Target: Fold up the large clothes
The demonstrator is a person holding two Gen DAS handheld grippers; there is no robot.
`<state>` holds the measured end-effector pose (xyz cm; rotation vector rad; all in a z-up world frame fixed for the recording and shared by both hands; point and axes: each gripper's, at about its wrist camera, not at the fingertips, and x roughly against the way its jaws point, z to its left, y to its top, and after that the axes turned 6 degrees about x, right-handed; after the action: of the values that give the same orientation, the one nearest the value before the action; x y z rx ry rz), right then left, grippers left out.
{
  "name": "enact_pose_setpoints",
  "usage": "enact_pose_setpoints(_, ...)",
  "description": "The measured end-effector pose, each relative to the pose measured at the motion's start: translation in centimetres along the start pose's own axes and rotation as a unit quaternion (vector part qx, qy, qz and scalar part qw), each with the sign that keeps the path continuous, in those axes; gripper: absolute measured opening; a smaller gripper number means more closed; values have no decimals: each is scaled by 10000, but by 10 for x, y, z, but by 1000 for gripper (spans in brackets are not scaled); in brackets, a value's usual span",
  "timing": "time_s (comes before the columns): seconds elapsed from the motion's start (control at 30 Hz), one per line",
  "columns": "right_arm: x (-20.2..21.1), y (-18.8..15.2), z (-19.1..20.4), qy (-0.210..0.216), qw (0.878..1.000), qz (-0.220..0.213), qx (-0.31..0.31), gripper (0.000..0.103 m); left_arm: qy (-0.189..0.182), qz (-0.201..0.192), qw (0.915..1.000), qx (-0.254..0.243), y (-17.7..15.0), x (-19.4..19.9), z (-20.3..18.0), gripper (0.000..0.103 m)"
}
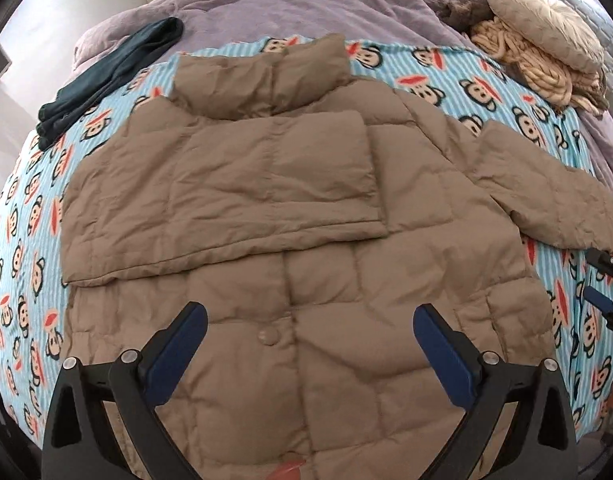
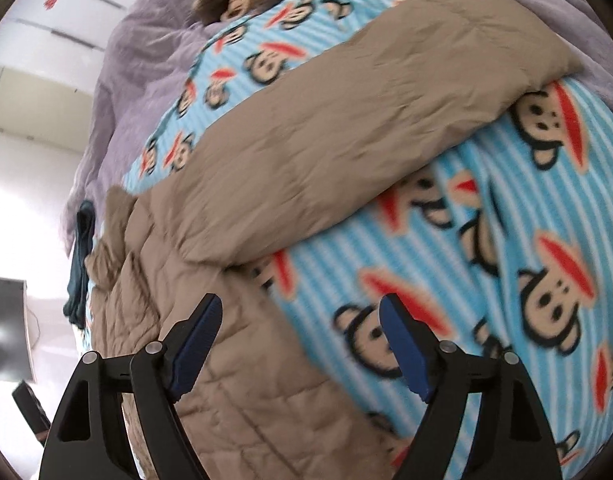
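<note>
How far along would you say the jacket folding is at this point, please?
Done: one sleeve is folded across the jacket. In hand: nothing; the left gripper and right gripper are both open. Left: the other sleeve is spread on the blanket, and the body is unfolded.

A tan quilted puffer jacket (image 1: 290,208) lies on a light-blue striped fleece blanket (image 1: 506,92) printed with red-mouthed cartoon monkey faces. Nearby are a lavender duvet (image 1: 306,4), dark teal folded cloth (image 1: 110,76) and cream knit bundle (image 1: 542,60).
</note>
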<state>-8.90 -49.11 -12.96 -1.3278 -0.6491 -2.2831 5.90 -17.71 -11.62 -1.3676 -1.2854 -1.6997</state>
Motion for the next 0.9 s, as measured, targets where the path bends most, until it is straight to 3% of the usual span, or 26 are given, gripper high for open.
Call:
enact_pose_setpoints(0.1, -2, 8, -17, 20, 9999, -36, -158, 84, 22, 58, 10000, -70, 0, -5, -14, 103)
enact_pose_setpoints(0.13, -3, 12, -23, 26, 9998, -61, -199, 99, 21, 70, 9999, -83, 1, -7, -18, 103)
enact_pose_setpoints(0.17, -3, 15, -29, 23, 9997, -105, -240, 103, 18, 76, 9999, -93, 1, -8, -21, 103)
enact_pose_setpoints(0.5, -5, 49, -78, -99, 9967, -415, -686, 103, 60, 117, 9997, -208, 15, -19, -42, 103)
enact_pose_setpoints(0.63, -4, 64, -112, 328, 9876, -699, -1367, 103, 48, 94, 9998, -141, 21, -23, -41, 103)
enact_pose_setpoints(0.77, 0, 87, -147, 803, 9683, -1061, -2112, 103, -114, 135, 9998, -13, 27, -23, -38, 103)
enact_pose_setpoints(0.9, 7, 116, -163, 1176, 9574, -1280, -2308, 103, -301, -33, 9994, 177, 34, -9, -39, 103)
